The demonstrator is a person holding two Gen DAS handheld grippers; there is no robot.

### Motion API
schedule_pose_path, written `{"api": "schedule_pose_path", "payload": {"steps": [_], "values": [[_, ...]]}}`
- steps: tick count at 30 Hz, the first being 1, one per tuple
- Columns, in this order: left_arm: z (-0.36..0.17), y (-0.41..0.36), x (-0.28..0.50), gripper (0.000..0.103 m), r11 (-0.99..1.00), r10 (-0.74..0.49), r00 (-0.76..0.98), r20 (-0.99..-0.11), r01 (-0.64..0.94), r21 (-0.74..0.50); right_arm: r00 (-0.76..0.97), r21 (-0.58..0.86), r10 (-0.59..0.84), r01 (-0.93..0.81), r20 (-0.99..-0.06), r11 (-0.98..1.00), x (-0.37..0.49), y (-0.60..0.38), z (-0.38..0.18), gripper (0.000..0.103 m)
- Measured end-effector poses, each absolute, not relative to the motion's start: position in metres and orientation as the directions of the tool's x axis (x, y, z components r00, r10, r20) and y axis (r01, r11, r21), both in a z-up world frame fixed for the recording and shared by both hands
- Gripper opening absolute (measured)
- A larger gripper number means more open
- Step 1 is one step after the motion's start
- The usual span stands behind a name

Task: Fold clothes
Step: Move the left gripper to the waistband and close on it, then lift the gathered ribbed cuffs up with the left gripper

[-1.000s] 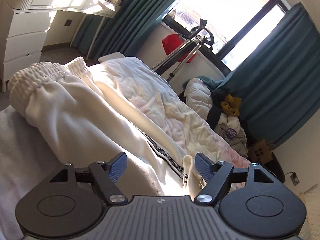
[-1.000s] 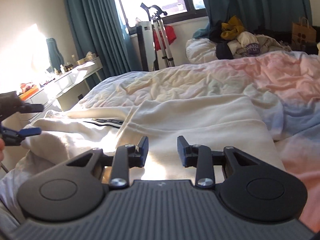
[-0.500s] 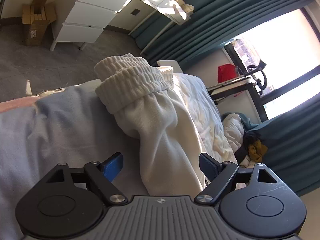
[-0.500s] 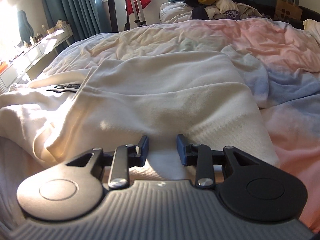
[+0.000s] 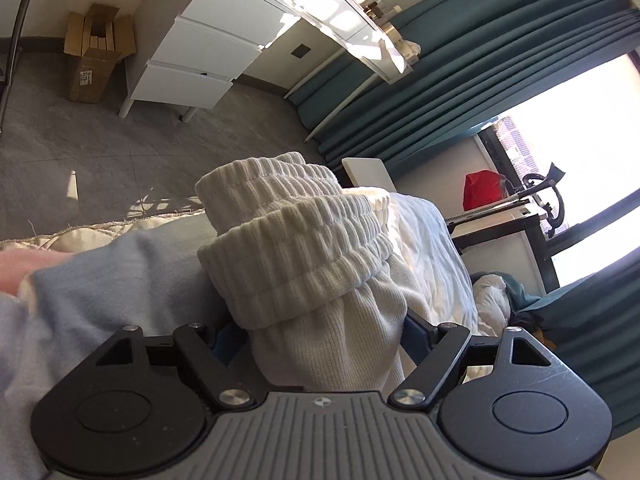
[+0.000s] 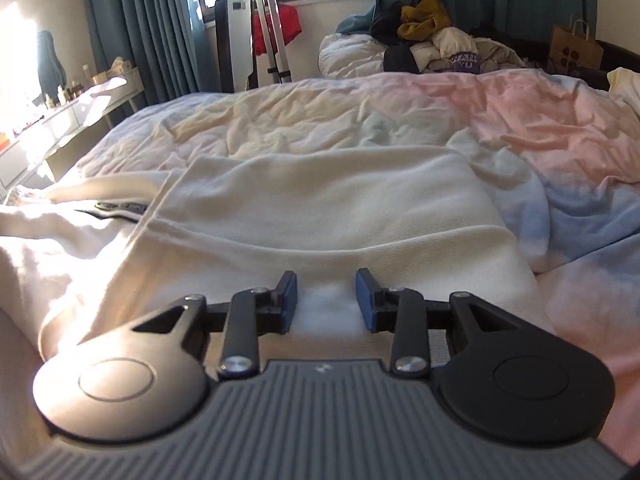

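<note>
Basically, the step in hand looked like getting a grip at both ends of the white sweatpants (image 6: 320, 216) before a fold, so my call: take both ends square, lift evenly, keep the cloth flat so the fold lands clean.

The sweatpants lay spread across the near part of the bed (image 6: 520, 104), on the pastel duvet, the wide flat part in the middle, legs trailing left. Cream, thick knit, soft and floppy; likely to sag and bunch if lifted from one side only. A dark printed stripe (image 6: 120, 207) ran along the left leg.

Left gripper (image 5: 324, 340): jaws wide and had just been closing, with the bunched leg between them just below the ribbed cuffs (image 5: 296, 248). Whether the pads already pressed the cloth, I couldn't tell; the fabric hid them. I'd close fully before any lift.

Right gripper (image 6: 326, 300): jaws partly apart, cloth under and between them, pads not visibly pinching it. Needed to bite the edge, not just rest on it.
</note>
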State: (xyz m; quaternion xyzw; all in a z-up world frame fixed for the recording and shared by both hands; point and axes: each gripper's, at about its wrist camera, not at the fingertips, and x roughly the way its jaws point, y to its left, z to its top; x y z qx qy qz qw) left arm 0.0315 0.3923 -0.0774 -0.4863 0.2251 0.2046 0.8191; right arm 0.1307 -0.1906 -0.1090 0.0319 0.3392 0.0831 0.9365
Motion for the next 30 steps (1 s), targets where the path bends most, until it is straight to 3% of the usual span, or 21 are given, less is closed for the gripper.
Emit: {"api": "schedule_pose_path", "payload": {"steps": [3, 9, 11, 22, 30], "values": [[-0.074, 0.383, 0.041, 0.058, 0.483, 0.165, 0.804, -0.571, -0.570, -0.664, 0.745, 0.080, 0.164, -0.147, -0.646, 0.986, 0.134, -0.188, -0.108, 0.034], [-0.029, 0.346, 0.063, 0.024, 0.689, 0.240, 0.820, -0.519, -0.521, -0.504, 0.741, 0.162, 0.192, -0.113, -0.644, 0.980, 0.129, -0.201, -0.101, 0.034], [0.001, 0.318, 0.073, 0.021, 0.763, 0.269, 0.832, -0.485, -0.492, -0.420, 0.744, 0.180, 0.183, -0.086, -0.642, 0.980, 0.126, -0.209, -0.097, 0.034], [0.132, 0.146, 0.092, 0.019, 0.922, 0.207, 0.940, -0.270, -0.280, -0.268, 0.796, 0.363, 0.163, 0.075, -0.583, 0.929, 0.116, -0.284, -0.066, 0.035], [0.148, -0.027, 0.087, 0.019, 0.985, 0.106, 0.984, -0.146, -0.124, -0.118, 0.856, 0.575, 0.190, 0.145, -0.482, 0.805, 0.098, -0.350, -0.048, 0.037]]}}
